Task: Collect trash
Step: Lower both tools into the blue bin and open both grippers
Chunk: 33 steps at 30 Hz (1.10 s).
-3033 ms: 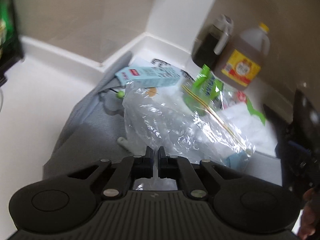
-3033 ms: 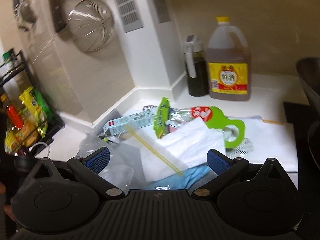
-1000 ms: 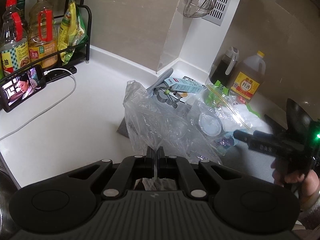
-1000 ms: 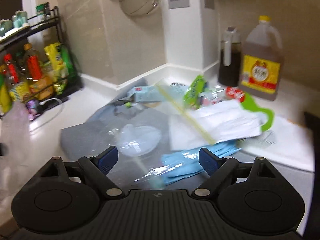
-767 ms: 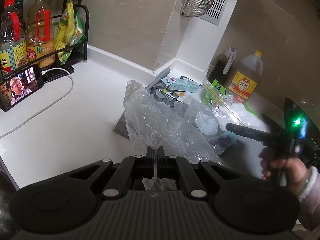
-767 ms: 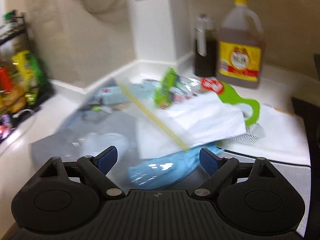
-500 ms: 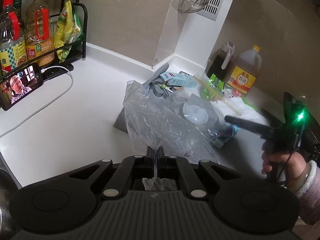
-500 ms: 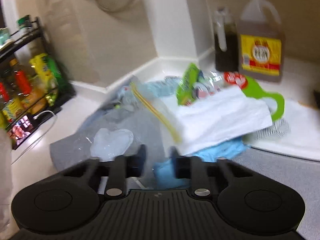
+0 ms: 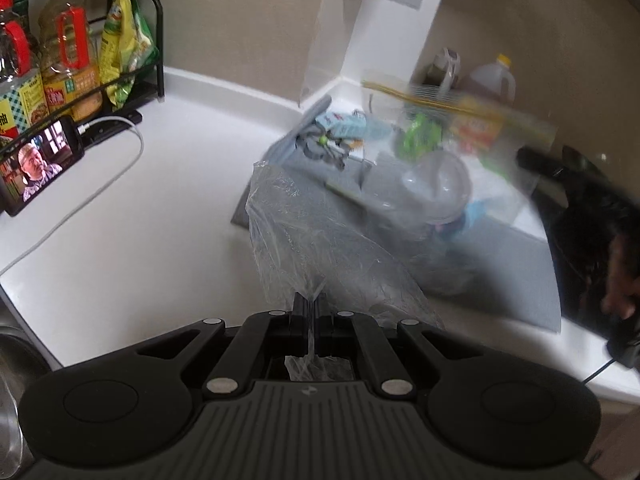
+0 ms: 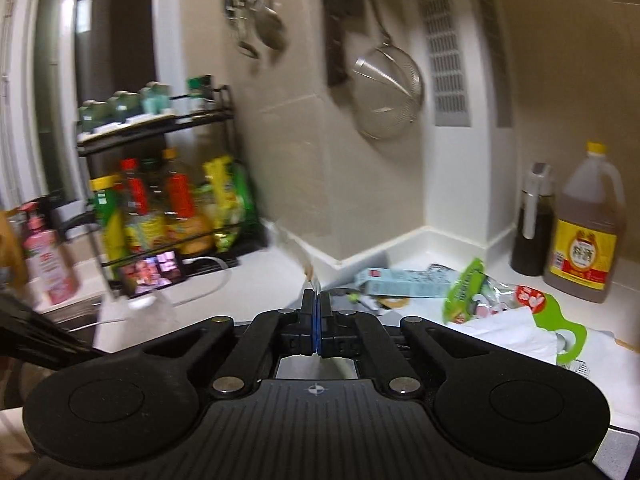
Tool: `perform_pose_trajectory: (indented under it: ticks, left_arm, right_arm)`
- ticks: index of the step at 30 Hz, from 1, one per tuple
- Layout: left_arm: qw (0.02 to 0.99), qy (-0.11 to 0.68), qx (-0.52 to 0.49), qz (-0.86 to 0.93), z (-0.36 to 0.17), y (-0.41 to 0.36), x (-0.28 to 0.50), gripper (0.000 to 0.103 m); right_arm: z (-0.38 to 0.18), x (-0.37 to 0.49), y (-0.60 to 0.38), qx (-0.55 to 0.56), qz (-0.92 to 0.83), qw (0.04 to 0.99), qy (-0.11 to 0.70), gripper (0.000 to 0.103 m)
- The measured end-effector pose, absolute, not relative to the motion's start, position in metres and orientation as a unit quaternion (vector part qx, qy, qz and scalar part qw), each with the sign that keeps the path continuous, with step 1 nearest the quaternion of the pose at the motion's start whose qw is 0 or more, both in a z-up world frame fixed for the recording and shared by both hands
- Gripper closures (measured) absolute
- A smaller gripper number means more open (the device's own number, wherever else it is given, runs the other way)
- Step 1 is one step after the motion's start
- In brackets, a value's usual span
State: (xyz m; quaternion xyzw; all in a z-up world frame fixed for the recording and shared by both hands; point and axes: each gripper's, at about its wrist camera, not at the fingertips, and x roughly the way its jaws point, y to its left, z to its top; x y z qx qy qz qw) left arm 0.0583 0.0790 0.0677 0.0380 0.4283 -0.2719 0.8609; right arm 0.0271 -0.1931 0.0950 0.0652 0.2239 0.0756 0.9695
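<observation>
zip bag hangs raised, yellow strip topmost, level.

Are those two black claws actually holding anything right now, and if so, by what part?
The left gripper pinches the clear plastic trash bag by its bunched edge. The right gripper is shut on a clear zip bag, lifted by a thin edge.

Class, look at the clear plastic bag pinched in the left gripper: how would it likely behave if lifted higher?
The clear plastic bag is crumpled and see-through, so probably very light and floppy. Held by one edge in the left gripper, it would likely sag and swing rather than keep its mouth open.
</observation>
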Motion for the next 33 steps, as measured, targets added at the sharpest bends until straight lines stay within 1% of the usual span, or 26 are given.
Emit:
perform_pose_trajectory:
  ticks: [6, 12, 15, 20, 29, 33]
  left_arm:
    - [0.841, 0.457, 0.066, -0.283, 0.05, 0.076, 0.051, 0.101]
    - [0.819, 0.484, 0.088, -0.295, 0.032, 0.071, 0.041, 0.101]
    - [0.811, 0.494, 0.1, -0.297, 0.019, 0.069, 0.036, 0.101]
    - [0.789, 0.534, 0.11, -0.284, -0.018, 0.067, 0.036, 0.101]
    - [0.752, 0.591, 0.111, -0.272, -0.088, 0.073, 0.048, 0.101]
    - [0.733, 0.619, 0.115, -0.258, -0.12, 0.072, 0.051, 0.101]
  right_arm:
    - [0.109, 0.005, -0.185, 0.077, 0.124, 0.96, 0.24, 0.103]
    - [0.108, -0.003, -0.174, 0.1, 0.181, 0.941, 0.268, 0.103]
    - [0.098, -0.001, -0.167, 0.098, 0.194, 0.931, 0.293, 0.103]
    - [0.06, 0.004, -0.155, 0.096, 0.204, 0.909, 0.349, 0.103]
    - [-0.034, 0.014, -0.139, 0.077, 0.199, 0.866, 0.453, 0.103]
    - [-0.064, 0.013, -0.135, 0.08, 0.188, 0.852, 0.483, 0.103]
